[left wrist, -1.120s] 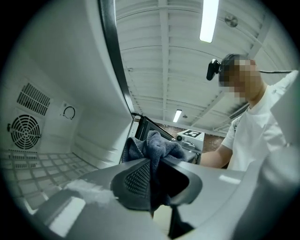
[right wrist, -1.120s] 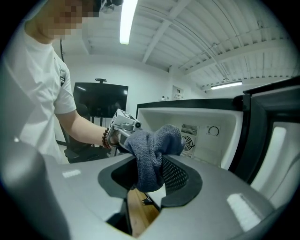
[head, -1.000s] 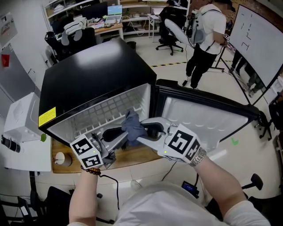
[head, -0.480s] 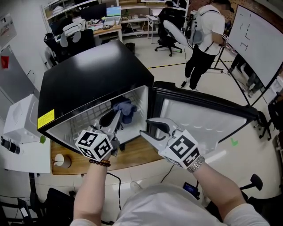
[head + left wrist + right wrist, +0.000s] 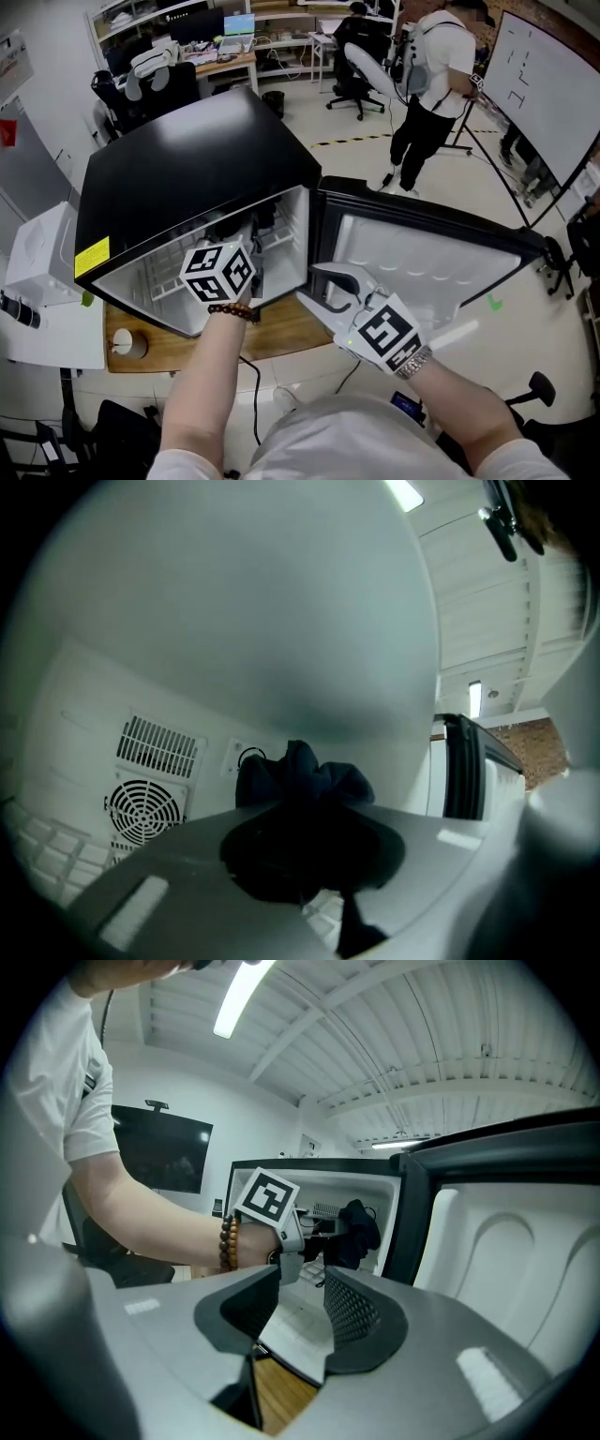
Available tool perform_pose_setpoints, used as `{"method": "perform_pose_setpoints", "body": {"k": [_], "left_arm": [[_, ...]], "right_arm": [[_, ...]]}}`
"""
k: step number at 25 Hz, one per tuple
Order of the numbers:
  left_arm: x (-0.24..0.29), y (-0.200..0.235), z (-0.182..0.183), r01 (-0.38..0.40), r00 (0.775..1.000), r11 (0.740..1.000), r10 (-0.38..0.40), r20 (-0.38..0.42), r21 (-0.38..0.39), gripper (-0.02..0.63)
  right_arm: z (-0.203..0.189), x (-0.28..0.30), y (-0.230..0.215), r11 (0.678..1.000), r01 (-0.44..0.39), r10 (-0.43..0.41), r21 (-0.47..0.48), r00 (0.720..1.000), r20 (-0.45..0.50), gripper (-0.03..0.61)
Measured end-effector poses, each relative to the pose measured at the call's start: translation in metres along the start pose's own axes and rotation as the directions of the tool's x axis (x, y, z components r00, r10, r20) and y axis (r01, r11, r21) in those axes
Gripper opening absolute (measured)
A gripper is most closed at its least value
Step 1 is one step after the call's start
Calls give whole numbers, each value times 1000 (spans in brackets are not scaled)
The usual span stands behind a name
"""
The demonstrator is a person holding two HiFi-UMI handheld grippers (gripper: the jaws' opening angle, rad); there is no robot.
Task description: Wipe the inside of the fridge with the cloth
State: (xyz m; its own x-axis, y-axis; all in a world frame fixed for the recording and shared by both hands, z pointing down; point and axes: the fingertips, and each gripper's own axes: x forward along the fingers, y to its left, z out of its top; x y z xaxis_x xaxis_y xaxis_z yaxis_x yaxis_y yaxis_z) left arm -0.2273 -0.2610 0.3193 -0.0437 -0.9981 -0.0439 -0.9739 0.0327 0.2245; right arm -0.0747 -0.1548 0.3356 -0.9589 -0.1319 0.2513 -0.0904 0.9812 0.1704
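Office floor surrounds a black fridge (image 5: pixel 187 159), door open rightward. Deep inside, a dark cloth (image 5: pixel 302 778) is pinched by the left gripper (image 5: pixel 305 836); judged soft and light, best held bunched. Right gripper (image 5: pixel 302 1290) is held spread, empty.

left gripper (image 5: pixel 309 855) tips and cloth (image 5: pixel 300 778) hidden in the head view beyond its marker cube (image 5: pixel 218 272), under the fridge (image 5: pixel 187 159) top, cloth's lower part masked by the clamping pads, door to the tool's right blurred

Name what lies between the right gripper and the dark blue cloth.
Right gripper view: wooden tabletop edge, then bare white fridge floor, then dark blue cloth.
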Motion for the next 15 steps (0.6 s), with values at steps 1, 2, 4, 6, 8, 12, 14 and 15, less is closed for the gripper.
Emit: {"method": "perform_pose_setpoints", "body": {"k": [1,2,4,6,8,12,14,15], "left_arm": [[5,3,0,-15,1000,1000,15,1,-4,52],[9,6,0,-30,1000,1000,30,1,-7,52],[18,13,0,-58,998,998,58,-1,-15,52],[27,19,-1,-81,997,996,81,-5,-25,52],[35,24,-1,-103,995,994,103,-12,-31,52],[49,31,-3,-142,989,990,141,-35,-23,52],[56,33,-7,-150,988,988,148,-48,-25,52],[58,33,-9,-151,987,988,150,-52,-26,52]], "right_arm": [[-1,0,1,1000,-1,1,4,1000,2,155],[-1,-1,1,1000,-2,2,8,1000,4,155],[-3,-2,0,1000,-4,4,5,1000,-1,155],[-3,-2,0,1000,-4,4,4,1000,-1,155],[-2,-2,-1,1000,-5,5,13,1000,7,155],[-4,-5,-3,1000,-9,9,-1,1000,-5,155],[-6,-7,-4,1000,-9,9,-1,1000,-7,155],[-6,-8,-4,1000,-8,8,6,1000,-3,155]]}}
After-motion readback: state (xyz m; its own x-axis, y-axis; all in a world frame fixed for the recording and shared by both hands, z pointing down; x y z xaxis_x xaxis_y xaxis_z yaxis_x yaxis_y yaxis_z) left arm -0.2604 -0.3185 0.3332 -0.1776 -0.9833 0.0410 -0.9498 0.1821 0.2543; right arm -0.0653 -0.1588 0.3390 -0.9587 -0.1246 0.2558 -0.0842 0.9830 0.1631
